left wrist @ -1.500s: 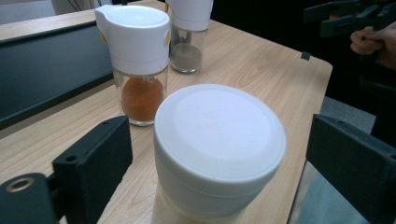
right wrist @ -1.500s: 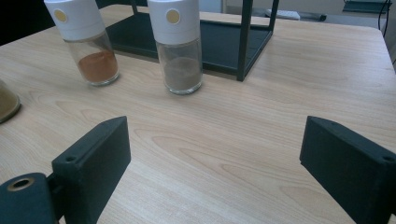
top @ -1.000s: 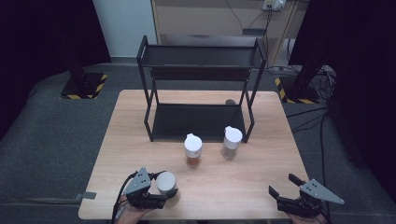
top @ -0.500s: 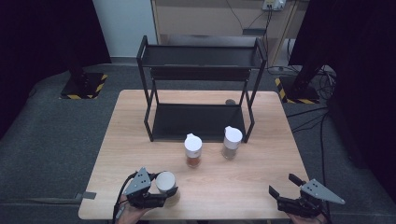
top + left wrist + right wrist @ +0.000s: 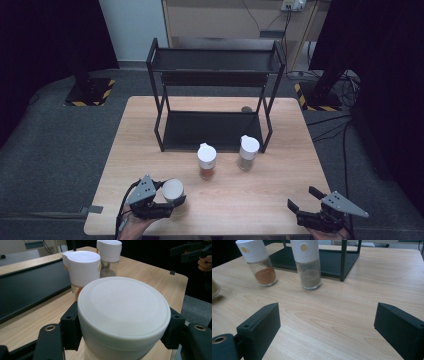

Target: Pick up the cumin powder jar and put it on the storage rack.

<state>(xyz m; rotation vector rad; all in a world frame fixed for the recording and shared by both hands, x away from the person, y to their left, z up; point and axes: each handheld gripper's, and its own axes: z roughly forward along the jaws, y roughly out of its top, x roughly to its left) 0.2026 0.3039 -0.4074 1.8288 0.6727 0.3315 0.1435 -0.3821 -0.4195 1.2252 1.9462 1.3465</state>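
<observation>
Three jars on the bench [image 5: 280, 210]: one, upright, clamped under its lid in the left hand-held gripper [image 5: 167, 202] at the near-left corner [image 5: 123, 317]. Rack [image 5: 215, 130] at about one o'clock from it. Right hand-held gripper [image 5: 306, 199] wide apart, empty, jaws just widened.

Our right gripper [image 5: 306, 199] spread its fingers [image 5: 259, 326] a little wider in the last moment, and there was nothing between them, just bare desk [image 5: 332, 315]. Our left gripper [image 5: 167, 200] squeezed in a tiny bit more on the white-lidded jar [image 5: 173, 190], until its fingers [image 5: 71, 327] pressed tight on both sides of the jar. We also moved our left hand [image 5: 132, 227] just a little, with the jar still near the front edge of the desk.
</observation>
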